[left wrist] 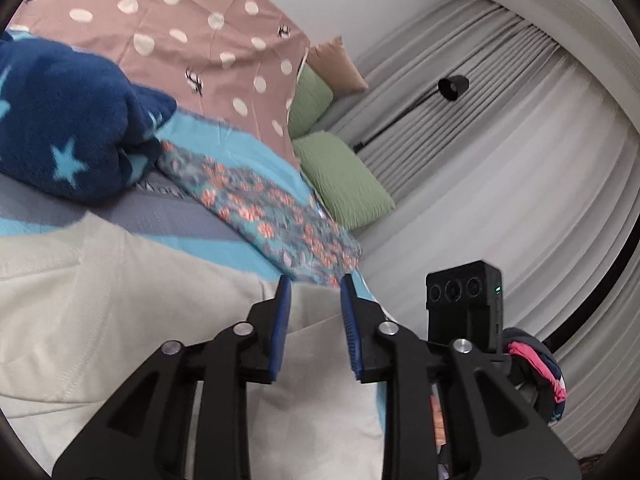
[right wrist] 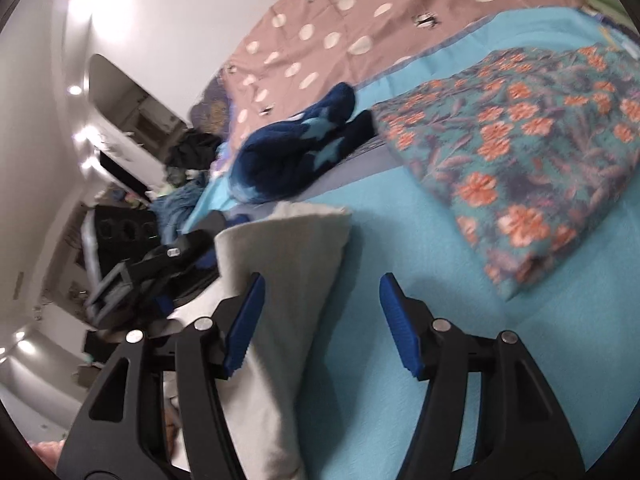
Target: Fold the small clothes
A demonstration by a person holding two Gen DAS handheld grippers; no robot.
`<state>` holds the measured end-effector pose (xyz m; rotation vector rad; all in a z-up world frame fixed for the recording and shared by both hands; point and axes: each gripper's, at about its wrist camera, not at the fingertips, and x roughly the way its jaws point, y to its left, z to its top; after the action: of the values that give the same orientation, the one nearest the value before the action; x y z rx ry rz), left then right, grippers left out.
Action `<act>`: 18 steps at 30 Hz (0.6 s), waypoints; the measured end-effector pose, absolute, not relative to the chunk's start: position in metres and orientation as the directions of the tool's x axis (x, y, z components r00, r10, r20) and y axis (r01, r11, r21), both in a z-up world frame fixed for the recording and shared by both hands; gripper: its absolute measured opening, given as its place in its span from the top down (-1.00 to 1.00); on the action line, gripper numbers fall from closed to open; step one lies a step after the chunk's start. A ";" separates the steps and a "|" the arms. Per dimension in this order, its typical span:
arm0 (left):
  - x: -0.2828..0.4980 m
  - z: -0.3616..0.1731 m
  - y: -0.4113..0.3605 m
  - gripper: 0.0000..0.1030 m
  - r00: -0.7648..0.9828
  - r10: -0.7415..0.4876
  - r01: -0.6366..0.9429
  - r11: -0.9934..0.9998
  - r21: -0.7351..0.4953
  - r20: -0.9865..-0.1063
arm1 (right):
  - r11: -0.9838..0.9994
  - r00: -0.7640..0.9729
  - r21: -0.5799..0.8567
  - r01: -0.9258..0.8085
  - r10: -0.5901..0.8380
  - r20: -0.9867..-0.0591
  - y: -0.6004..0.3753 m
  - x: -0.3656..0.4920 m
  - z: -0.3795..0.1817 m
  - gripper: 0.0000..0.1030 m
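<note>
A cream-white garment (left wrist: 120,300) lies on the turquoise bed cover (left wrist: 224,248). My left gripper (left wrist: 316,292) hovers over the garment's right part with jaws open and nothing between them. In the right wrist view the same garment (right wrist: 280,280) runs under my right gripper (right wrist: 320,292), which is open wide; its left finger (right wrist: 244,320) is over the cloth and its right finger (right wrist: 400,324) over bare cover. The other gripper's black body (right wrist: 160,264) shows at the left there.
A folded floral garment (left wrist: 272,212) (right wrist: 520,168) and a navy star-patterned fleece (left wrist: 68,120) (right wrist: 296,152) lie farther up the bed. A pink dotted sheet (left wrist: 192,32), green pillows (left wrist: 344,176) and grey curtains (left wrist: 500,160) lie beyond. The bed edge is at the right of the left wrist view.
</note>
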<state>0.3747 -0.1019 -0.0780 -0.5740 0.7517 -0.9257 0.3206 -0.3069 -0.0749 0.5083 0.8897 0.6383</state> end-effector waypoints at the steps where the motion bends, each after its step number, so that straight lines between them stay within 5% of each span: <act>1: 0.377 -0.081 -0.105 0.38 0.370 -0.865 0.496 0.493 -0.715 -0.340 | 0.713 0.459 0.631 -0.305 0.691 -0.559 -0.302 0.321 -0.076 -0.23; 3: 0.381 -0.087 -0.120 0.19 0.333 -0.852 0.506 0.522 -0.686 -0.404 | 0.739 0.458 0.596 -0.315 0.668 -0.586 -0.292 0.319 -0.078 -0.22; 4: 0.383 -0.089 -0.129 0.19 0.324 -0.832 0.509 0.554 -0.659 -0.450 | 0.745 0.456 0.587 -0.319 0.663 -0.594 -0.289 0.318 -0.079 -0.05; 5: 0.383 -0.090 -0.134 0.19 0.319 -0.820 0.512 0.571 -0.642 -0.475 | 0.757 0.465 0.567 -0.325 0.650 -0.601 -0.288 0.316 -0.077 0.59; 6: 0.383 -0.091 -0.139 0.19 0.317 -0.810 0.517 0.583 -0.626 -0.493 | 0.787 0.486 0.532 -0.311 0.613 -0.623 -0.287 0.315 -0.076 0.99; 10: 0.382 -0.091 -0.132 0.19 0.368 -0.788 0.497 0.615 -0.612 -0.494 | 0.933 0.650 0.356 -0.050 0.301 -0.698 -0.319 0.313 -0.073 1.00; 12: 0.384 -0.092 -0.121 0.19 0.415 -0.784 0.460 0.619 -0.637 -0.462 | 0.902 0.663 0.431 -0.001 0.323 -0.675 -0.344 0.314 -0.075 1.00; 15: 0.387 -0.094 -0.111 0.19 0.438 -0.786 0.433 0.609 -0.664 -0.435 | 0.788 0.582 0.600 -0.140 0.556 -0.593 -0.337 0.310 -0.070 0.77; 16: 0.386 -0.094 -0.111 0.18 0.441 -0.782 0.431 0.615 -0.661 -0.440 | 0.794 0.565 0.578 -0.190 0.570 -0.597 -0.325 0.308 -0.064 -0.04; 17: 0.386 -0.093 -0.113 0.18 0.448 -0.774 0.432 0.626 -0.650 -0.448 | 0.798 0.552 0.550 -0.244 0.581 -0.598 -0.310 0.306 -0.059 -0.56; 18: 0.385 -0.092 -0.115 0.18 0.452 -0.770 0.439 0.631 -0.640 -0.450 | 0.806 0.537 0.525 -0.275 0.581 -0.612 -0.297 0.306 -0.057 -0.56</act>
<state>0.3848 -0.1150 -0.0919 -0.4729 0.7934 -0.7815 0.3058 -0.2968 -0.0573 0.3917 0.8645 0.5252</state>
